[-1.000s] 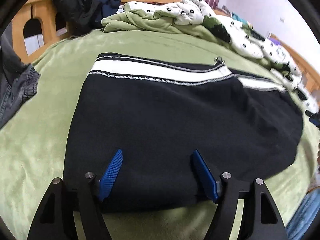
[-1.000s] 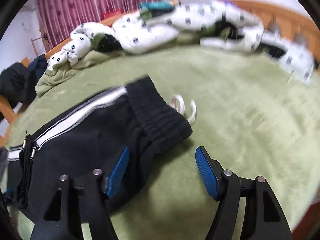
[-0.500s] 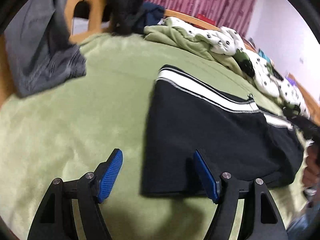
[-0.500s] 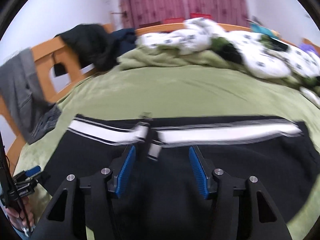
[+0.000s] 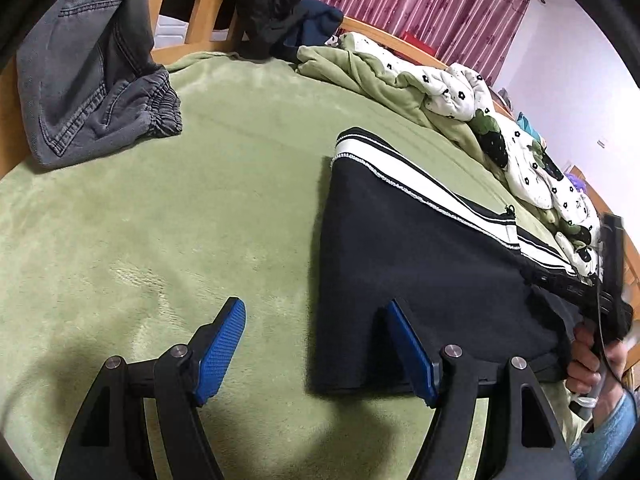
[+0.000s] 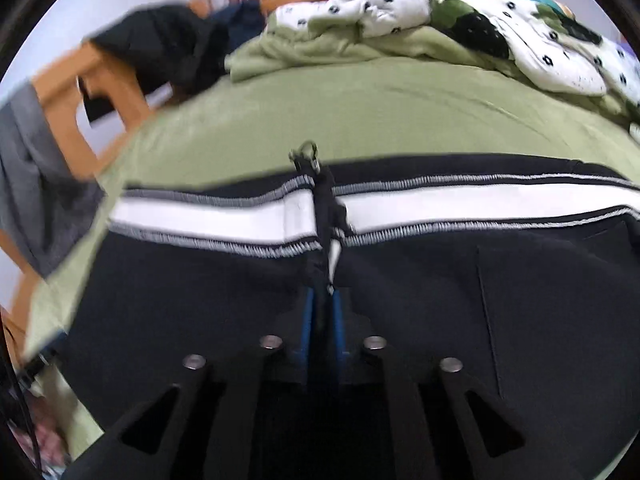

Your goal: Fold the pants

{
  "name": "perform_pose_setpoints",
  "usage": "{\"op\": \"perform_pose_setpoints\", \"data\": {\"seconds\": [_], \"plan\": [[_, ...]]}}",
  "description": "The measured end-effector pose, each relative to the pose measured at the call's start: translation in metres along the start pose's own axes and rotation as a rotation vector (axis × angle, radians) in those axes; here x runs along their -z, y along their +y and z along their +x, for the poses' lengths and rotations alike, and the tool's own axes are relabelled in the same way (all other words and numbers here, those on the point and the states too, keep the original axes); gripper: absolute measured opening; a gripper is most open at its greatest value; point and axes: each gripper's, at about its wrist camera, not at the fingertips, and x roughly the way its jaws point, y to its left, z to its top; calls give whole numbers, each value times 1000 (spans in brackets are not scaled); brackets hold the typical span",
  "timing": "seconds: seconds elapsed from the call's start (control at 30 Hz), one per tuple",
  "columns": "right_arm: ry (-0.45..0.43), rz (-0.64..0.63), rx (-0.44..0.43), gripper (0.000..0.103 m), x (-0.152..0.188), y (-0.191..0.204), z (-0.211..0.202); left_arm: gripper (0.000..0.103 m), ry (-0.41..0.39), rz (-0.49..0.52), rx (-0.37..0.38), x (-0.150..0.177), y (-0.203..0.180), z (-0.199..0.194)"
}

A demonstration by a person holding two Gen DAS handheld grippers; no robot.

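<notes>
Since half a second ago the right gripper [image 6: 322,312] has drawn its fingers together: they stood apart over the striped edge of the pants [image 6: 420,280] then, and now the blue pads are pinched on a bunch of the black cloth just below the white stripe [image 6: 460,200], by the small zipper pull [image 6: 306,152]. The left gripper [image 5: 316,344] has swung a little further off the garment; its fingers are spread wide and hold nothing. Its left pad [image 5: 222,340] hovers over bare green bedspread [image 5: 180,220], while its right pad [image 5: 410,348] sits over the near corner of the pants [image 5: 420,260].

The pants lie folded flat on the bed, ahead and to the right of the left fingers, with the white-striped edge on the far side. In the left view the right hand [image 5: 592,364] and the black body of its tool show at the far right edge of the garment. Beyond the left fingers to the left, grey jeans [image 5: 92,80] hang over the wooden bed frame [image 5: 172,12]. A rumpled flower-print quilt [image 5: 460,92] lies along the far side of the bed.
</notes>
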Motion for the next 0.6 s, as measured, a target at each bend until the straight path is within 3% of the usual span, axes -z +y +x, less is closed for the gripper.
{"op": "perform_pose_setpoints", "data": {"seconds": [0.2,0.37,0.43,0.53,0.6], "plan": [[-66,94,-82,36,26,-6,-58,71,-13,8,27,0,-4,-6],[33,78,-118,36,53,6,-49,71,-2,11,40,3,-7,-8],[66,83,-117,13,59,8,-44,71,-4,15,42,4,-8,-10],[-38,173,-233,13,58,-3,-73,71,-12,22,36,5,-10,-14],[-49,231,-306,13,60,-11,-82,71,-16,22,32,5,-8,-15]]}}
